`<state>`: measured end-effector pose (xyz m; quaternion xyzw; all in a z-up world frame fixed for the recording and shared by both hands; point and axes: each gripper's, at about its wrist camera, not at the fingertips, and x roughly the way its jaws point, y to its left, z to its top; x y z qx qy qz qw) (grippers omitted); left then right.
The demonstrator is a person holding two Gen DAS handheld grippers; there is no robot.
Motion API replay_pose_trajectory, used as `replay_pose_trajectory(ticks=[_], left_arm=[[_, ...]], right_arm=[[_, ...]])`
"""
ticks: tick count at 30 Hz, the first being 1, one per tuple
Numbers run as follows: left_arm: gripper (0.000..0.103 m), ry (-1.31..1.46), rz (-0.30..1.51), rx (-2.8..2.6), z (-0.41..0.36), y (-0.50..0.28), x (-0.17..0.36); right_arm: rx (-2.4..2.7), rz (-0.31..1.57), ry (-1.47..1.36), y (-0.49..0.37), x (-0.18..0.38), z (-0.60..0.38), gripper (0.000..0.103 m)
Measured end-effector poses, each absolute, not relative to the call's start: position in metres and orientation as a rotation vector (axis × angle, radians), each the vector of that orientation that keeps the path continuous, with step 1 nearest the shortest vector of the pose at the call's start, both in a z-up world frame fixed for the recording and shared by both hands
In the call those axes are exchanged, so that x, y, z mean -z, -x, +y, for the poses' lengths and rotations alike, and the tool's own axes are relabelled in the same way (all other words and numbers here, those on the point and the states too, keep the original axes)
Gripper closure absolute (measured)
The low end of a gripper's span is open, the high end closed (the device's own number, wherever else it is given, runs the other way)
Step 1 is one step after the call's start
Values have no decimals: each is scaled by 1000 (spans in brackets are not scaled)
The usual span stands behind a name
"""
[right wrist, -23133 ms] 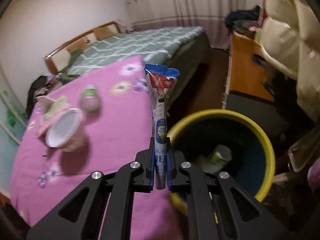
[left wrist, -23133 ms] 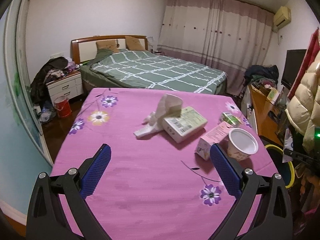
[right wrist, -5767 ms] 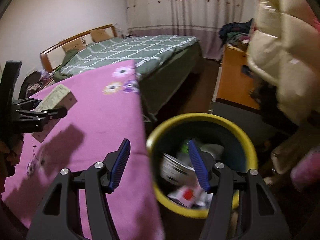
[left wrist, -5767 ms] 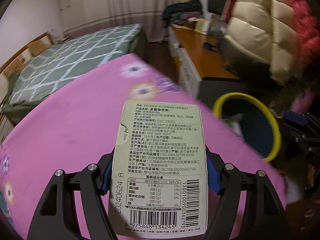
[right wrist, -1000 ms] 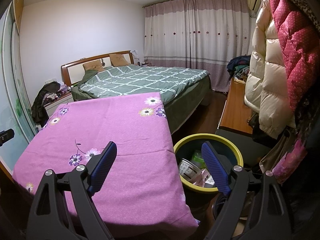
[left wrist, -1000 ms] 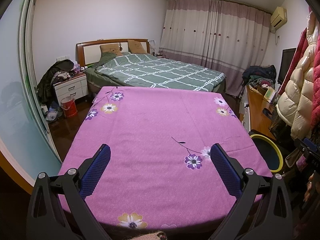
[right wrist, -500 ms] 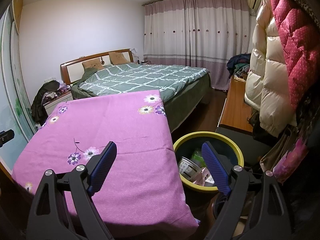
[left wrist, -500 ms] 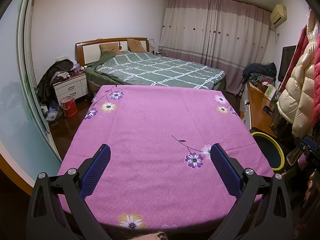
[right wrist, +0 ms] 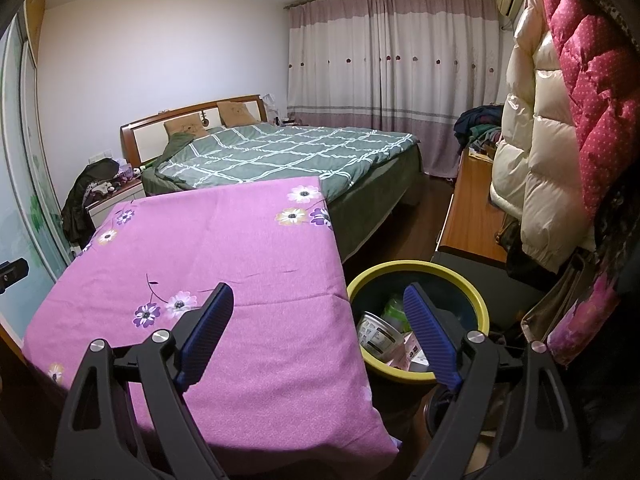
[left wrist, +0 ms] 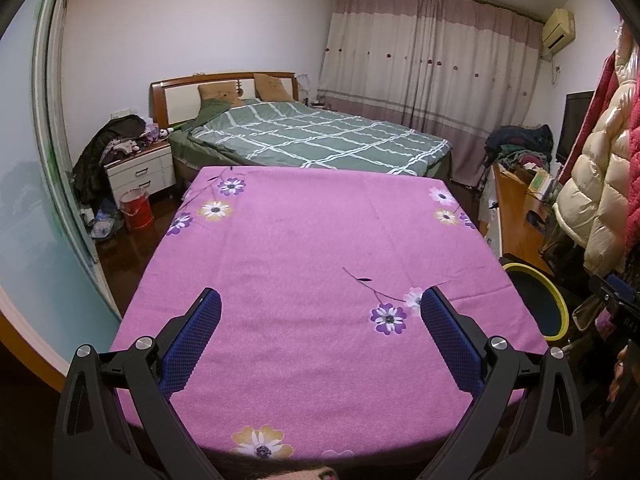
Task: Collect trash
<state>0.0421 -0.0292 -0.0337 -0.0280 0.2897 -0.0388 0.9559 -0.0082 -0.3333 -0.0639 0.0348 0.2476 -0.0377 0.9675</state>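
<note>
Left hand-held gripper (left wrist: 320, 312): jaws spread wide, nothing between the blue pads, hovering over the near part of the tabletop (left wrist: 304, 240). Tabletop wears a pink cloth with flower prints; a purple flower (left wrist: 387, 319) sits just inside the right pad. Yellow-rimmed bin (left wrist: 550, 300) is off to the right of this gripper, past the tabletop's right edge, on the floor, its contents not visible from this view.

Right hand-held gripper (right wrist: 320, 312): jaws also wide, holding nothing. Left pad is over the tabletop's (right wrist: 224, 240) right near part, right pad is over the bin's (right wrist: 404, 266) opening. So the bin is straight ahead and below, slightly to the right of gripper centre, just beside the tabletop edge. Trash (right wrist: 394, 336) lies inside the bin: a round white cup or tub with printed label (right wrist: 378, 336), something green (right wrist: 394, 308) behind it, pinkish packaging (right wrist: 406, 354) at the near side, partly hidden by the right pad.

Beyond both grippers: bed (right wrist: 280, 152) with green checked cover, curtains (right wrist: 392, 76) on the far wall. Wooden desk (right wrist: 472, 208) ahead-right of the right gripper, padded coats (right wrist: 560, 120) hanging at far right. Nightstand (left wrist: 140, 172) and red bucket (left wrist: 137, 210) ahead-left of the left gripper.
</note>
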Motion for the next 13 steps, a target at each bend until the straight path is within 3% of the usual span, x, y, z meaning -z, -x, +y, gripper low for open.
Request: replay_pose_trajectory(ticks=[7,13], left_arm=[[5,53,607,100,-33,-56,34],[5,77,658,40,-11,-112,54]], right_arm=[[62,512,-73,1,71,-330,20],[-34,553,-60,-54,75,-310,7]])
